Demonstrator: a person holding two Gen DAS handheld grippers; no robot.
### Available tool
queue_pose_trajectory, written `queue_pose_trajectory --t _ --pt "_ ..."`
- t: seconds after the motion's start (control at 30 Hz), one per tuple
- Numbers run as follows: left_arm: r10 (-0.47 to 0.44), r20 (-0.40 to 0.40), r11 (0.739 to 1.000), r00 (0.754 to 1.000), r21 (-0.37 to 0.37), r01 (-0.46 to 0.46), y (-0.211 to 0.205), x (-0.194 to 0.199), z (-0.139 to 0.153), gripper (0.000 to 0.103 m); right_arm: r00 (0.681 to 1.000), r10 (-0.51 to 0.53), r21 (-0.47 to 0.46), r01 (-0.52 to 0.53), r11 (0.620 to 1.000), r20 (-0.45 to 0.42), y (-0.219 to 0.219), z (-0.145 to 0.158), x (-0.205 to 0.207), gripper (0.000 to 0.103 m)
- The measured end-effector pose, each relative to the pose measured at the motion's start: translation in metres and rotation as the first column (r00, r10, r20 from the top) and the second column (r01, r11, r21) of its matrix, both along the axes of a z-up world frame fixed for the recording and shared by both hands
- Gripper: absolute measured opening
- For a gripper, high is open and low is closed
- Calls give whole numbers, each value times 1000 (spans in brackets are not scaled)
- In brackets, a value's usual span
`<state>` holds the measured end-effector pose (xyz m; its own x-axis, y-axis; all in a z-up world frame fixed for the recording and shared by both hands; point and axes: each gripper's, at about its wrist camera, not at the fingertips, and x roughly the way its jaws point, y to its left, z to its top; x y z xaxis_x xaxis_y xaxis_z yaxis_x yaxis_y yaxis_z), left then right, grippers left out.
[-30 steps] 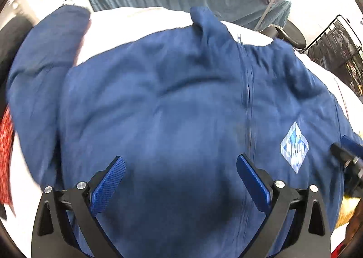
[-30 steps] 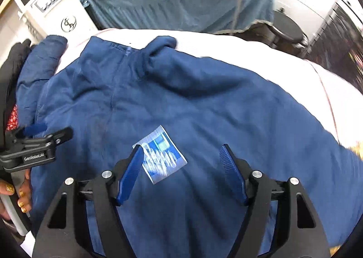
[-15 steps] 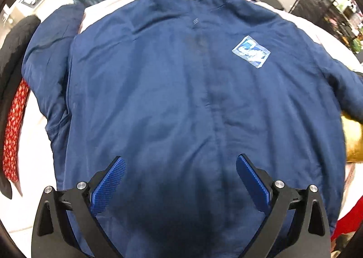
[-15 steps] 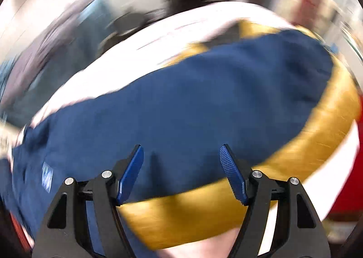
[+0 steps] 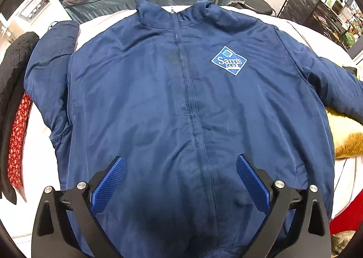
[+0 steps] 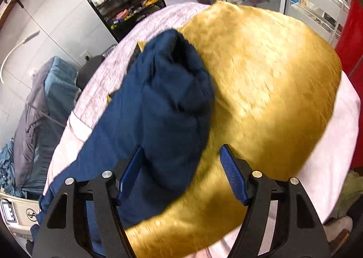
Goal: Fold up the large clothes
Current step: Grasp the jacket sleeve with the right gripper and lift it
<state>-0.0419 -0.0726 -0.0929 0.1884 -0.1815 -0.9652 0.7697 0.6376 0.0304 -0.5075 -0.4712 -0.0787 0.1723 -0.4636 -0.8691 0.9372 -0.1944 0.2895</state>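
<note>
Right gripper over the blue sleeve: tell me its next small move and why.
Probably lower the right gripper onto the jacket sleeve and finish the pinch near the cuff. Its jaws are closing, the sleeve runs between them, but the pads do not yet press on it. The sleeve lies sprawled over the yellow cloth, while the jacket lies flat and zipped, so the sleeve likely folds inward next.
</note>
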Motion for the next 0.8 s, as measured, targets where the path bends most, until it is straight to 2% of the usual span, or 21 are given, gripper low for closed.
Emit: queue_pose_trajectory --t 0.07,0.13,0.17,0.37,0.47,0.57,0.73,0.8 --pt "6 -1 1000 1000 2 -6 3 0 0 96 999 26 27 -27 999 31 -8 -5 7 33" --pt "17 -5 1000 1000 0 -17 5 1 -1 96 999 38 16 -39 999 26 -6 -3 9 17" --pt "25 -8 1000 1000 0 -25 7 1 -1 96 999 50 -1 -50 999 17 -7 3 10 14" --pt "46 -15 999 999 -12 -47 14 6 -1 96 996 61 -146 -71 987 -71 -33 60 2 9" --pt "61 -17 998 998 -17 -61 20 11 -2 96 986 95 -169 -118 979 -136 -45 75 23 9" --pt "86 -24 996 996 -26 -87 28 18 -3 96 974 160 -193 -190 963 -158 -43 87 54 9" --pt "121 -37 992 992 -22 -122 37 24 -8 96 913 333 -219 -384 897 -234 -22 102 133 9" --pt "128 -32 991 991 -27 -129 38 27 -7 96 869 420 -223 -478 850 -264 -8 107 175 9"
